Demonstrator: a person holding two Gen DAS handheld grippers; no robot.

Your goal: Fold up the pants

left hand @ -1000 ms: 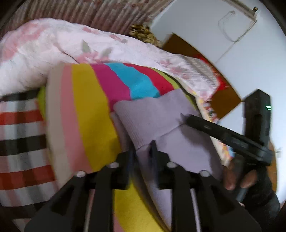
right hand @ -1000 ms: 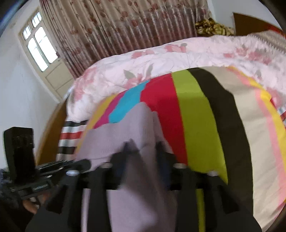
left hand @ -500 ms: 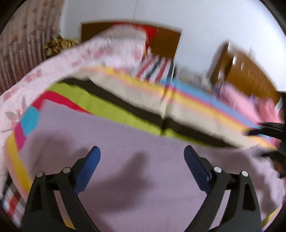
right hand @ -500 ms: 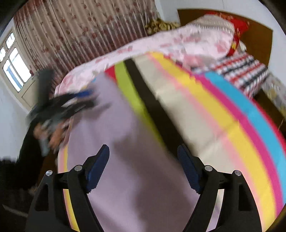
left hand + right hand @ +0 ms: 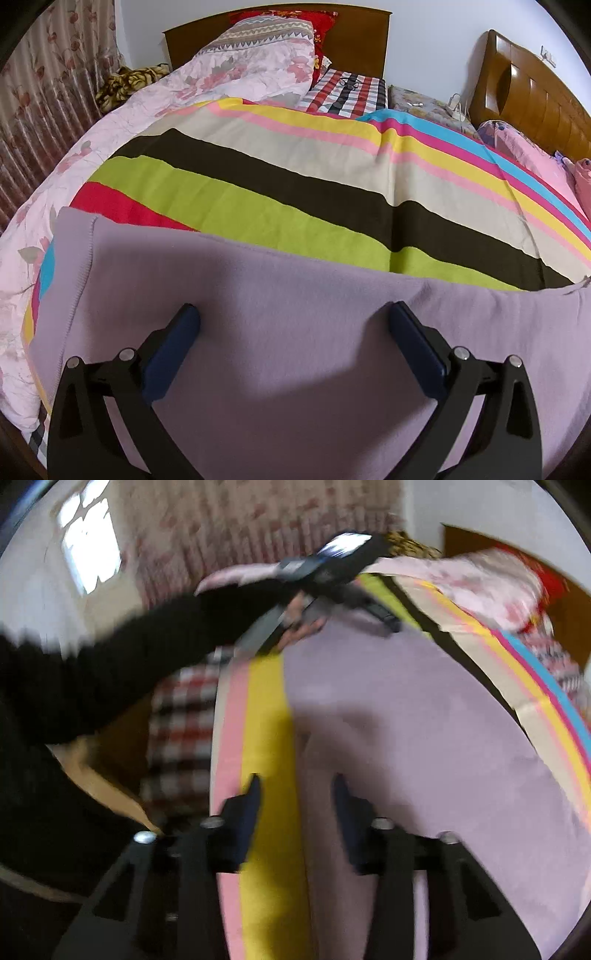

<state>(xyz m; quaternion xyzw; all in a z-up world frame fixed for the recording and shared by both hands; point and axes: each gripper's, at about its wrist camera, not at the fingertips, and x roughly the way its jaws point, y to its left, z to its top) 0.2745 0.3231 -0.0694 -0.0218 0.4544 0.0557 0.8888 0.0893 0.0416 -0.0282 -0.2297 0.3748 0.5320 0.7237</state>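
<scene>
Lilac fleece pants lie spread across a striped blanket on the bed, smooth and flat in the left wrist view, with a stitched hem running down their left edge. As I judge it, the step in hand is picking up the cloth for a fold, and it goes well only if each gripper takes a clean bite of an edge rather than pinching the middle of the panel, and takes the pants alone without the blanket beneath.

The left gripper has just been opening and its jaws now stand as wide as they go. Both pads hover over the middle of the lilac cloth and grip nothing; the fabric runs on between and past them. To fold well from here, that hand would do better to shift toward the hemmed edge before closing.

The right gripper has just been closing, and its jaws are partly drawn in. They straddle the near long edge of the pants: the left pad is over the yellow stripe of the blanket, the right pad over the lilac cloth, and the edge runs up between them. The view is blurred, so I cannot tell whether the pads press on the cloth yet. A risk here is nipping the blanket along with the pants. The left gripper also shows at the far end of the pants in this view, held by a hand in a dark sleeve.
</scene>
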